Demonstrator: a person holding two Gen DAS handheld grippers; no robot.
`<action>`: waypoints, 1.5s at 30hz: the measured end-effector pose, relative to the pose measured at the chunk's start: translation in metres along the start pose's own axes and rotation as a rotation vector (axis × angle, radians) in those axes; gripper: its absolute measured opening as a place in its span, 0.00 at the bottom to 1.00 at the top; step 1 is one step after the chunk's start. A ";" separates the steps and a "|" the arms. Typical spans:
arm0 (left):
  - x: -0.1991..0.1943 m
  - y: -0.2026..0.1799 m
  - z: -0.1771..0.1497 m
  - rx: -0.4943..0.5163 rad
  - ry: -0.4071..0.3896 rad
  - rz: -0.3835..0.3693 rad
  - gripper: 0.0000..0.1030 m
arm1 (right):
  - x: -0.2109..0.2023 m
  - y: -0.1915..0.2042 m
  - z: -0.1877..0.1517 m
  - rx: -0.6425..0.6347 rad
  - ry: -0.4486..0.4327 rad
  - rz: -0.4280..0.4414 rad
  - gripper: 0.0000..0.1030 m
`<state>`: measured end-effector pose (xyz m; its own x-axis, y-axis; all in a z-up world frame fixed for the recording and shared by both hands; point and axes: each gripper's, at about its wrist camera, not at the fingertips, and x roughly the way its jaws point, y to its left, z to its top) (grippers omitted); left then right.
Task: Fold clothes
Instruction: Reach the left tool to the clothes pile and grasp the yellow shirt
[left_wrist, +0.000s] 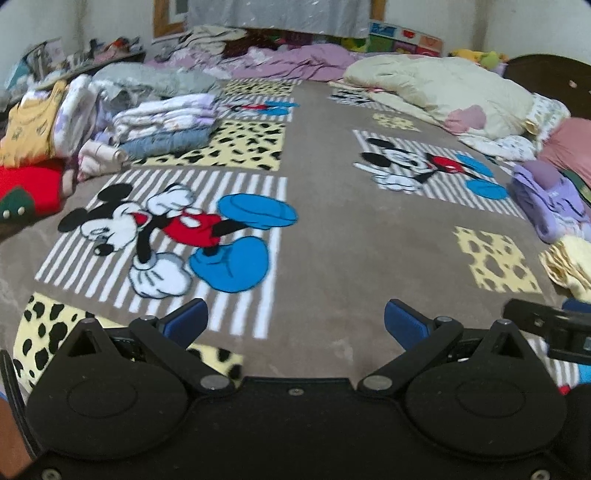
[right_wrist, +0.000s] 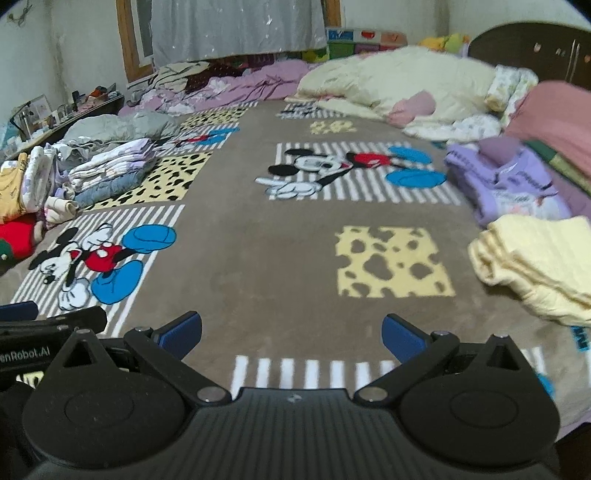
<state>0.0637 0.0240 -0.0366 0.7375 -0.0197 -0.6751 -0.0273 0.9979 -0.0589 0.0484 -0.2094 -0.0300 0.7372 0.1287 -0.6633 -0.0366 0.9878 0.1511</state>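
Two tools, left tool (left_wrist: 295, 325) and right tool (right_wrist: 291, 334), spread, empty; yellow garment (right_wrist: 535, 266) folded, purple garment (right_wrist: 509, 181) rumpled.

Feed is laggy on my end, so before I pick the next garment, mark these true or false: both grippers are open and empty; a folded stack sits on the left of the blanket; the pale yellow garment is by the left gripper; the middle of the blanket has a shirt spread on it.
1. Both grippers are open and empty. True: the left gripper and right gripper hold nothing, jaws wide apart.
2. A folded stack sits on the left of the blanket. True.
3. The pale yellow garment is by the left gripper. False: it lies at the right, nearer the right gripper.
4. A shirt is spread mid-blanket. False: only the printed blanket shows there.
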 end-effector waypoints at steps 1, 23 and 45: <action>0.006 0.008 0.003 -0.015 0.004 0.008 1.00 | 0.005 -0.001 0.001 0.012 0.005 0.019 1.00; 0.091 0.266 0.095 -0.376 -0.118 0.281 0.98 | 0.149 0.058 0.059 0.066 0.006 0.308 1.00; 0.155 0.444 0.191 -0.752 -0.484 0.408 0.72 | 0.223 0.112 0.045 0.003 0.077 0.430 1.00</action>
<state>0.2949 0.4754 -0.0274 0.7686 0.5122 -0.3832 -0.6397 0.6200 -0.4543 0.2392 -0.0741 -0.1278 0.6033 0.5345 -0.5919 -0.3270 0.8427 0.4276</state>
